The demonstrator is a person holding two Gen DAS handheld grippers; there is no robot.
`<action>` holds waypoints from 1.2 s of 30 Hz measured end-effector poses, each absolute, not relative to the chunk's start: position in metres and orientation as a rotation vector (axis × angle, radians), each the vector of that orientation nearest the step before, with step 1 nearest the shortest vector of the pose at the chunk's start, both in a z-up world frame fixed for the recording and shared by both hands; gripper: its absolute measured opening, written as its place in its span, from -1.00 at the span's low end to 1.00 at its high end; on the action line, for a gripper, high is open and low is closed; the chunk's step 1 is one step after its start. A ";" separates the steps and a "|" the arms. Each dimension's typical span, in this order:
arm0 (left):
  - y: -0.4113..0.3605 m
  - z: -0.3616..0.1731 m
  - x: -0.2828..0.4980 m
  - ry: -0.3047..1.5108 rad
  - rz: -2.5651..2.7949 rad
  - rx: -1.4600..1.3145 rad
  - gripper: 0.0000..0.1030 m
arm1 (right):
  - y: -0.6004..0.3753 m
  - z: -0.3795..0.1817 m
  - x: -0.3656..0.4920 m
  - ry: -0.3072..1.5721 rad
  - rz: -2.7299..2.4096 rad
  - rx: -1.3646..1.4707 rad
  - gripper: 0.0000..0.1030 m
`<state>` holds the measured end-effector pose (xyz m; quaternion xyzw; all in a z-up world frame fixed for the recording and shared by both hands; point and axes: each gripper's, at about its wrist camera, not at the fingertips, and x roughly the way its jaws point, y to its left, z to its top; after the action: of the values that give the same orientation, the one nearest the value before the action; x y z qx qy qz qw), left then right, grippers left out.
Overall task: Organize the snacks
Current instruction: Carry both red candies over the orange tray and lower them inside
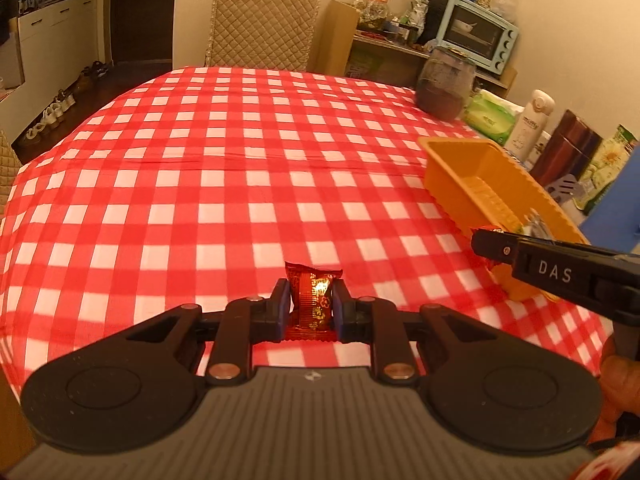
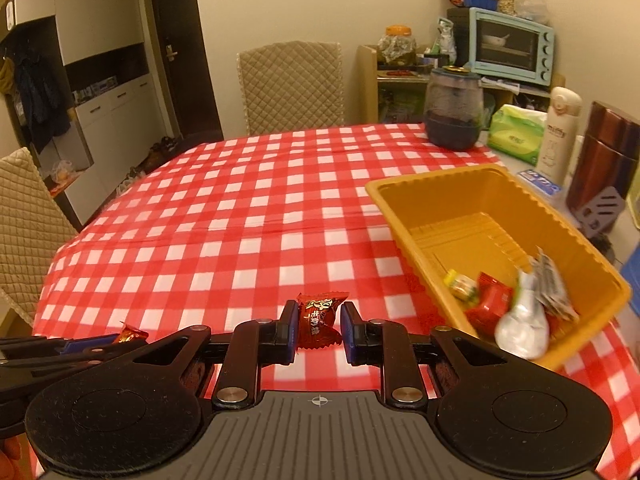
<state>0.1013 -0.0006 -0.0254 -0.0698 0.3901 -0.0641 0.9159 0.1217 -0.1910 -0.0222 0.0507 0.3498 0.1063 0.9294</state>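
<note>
Red foil-wrapped candy (image 1: 311,300) stands upright, pinched in the closed left gripper (image 1: 311,304); a second red wrapped candy (image 2: 320,320) is clamped likewise in the right gripper (image 2: 320,326). Orange rectangular plastic tray (image 2: 404,236) lies to the right of both, long axis running away across the red-and-white checked tablecloth (image 2: 240,220); the right gripper is nearer. Count: two candies held, one tray, about five wrapped snacks inside, blurred.

Quilted chair (image 2: 292,84) behind checked tablecloth (image 2: 224,208), cream wall (image 2: 288,0), dark door (image 2: 176,48).
</note>
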 end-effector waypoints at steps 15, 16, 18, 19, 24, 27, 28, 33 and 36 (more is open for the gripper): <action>-0.051 0.010 0.081 0.764 -0.209 -0.078 -0.62 | -0.240 0.004 0.083 0.685 0.162 0.150 -0.56; -0.054 0.011 0.082 0.764 -0.213 -0.073 -0.62 | -0.243 0.006 0.082 0.684 0.157 0.153 -0.56; -0.061 0.012 0.083 0.765 -0.222 -0.065 -0.62 | -0.249 0.008 0.081 0.679 0.147 0.158 -0.56; -0.065 0.013 0.084 0.765 -0.228 -0.063 -0.62 | -0.253 0.008 0.080 0.677 0.142 0.161 -0.56; -0.085 0.017 0.087 0.762 -0.257 -0.050 -0.62 | -0.270 0.011 0.079 0.671 0.117 0.181 -0.56; -0.098 0.019 0.091 0.762 -0.277 -0.043 -0.62 | -0.280 0.013 0.079 0.667 0.100 0.190 -0.56; -0.102 0.019 0.092 0.763 -0.284 -0.043 -0.62 | -0.284 0.013 0.079 0.666 0.095 0.192 -0.56; -0.120 0.022 0.098 0.764 -0.318 -0.030 -0.62 | -0.301 0.016 0.080 0.661 0.067 0.205 -0.56; -0.129 0.024 0.101 0.762 -0.332 -0.023 -0.62 | -0.310 0.017 0.080 0.658 0.053 0.212 -0.56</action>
<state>0.1014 -0.1293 0.0236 -0.0110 0.3701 -0.1612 0.9148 0.0804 -0.3097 0.0172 0.1040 0.3222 0.0259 0.9406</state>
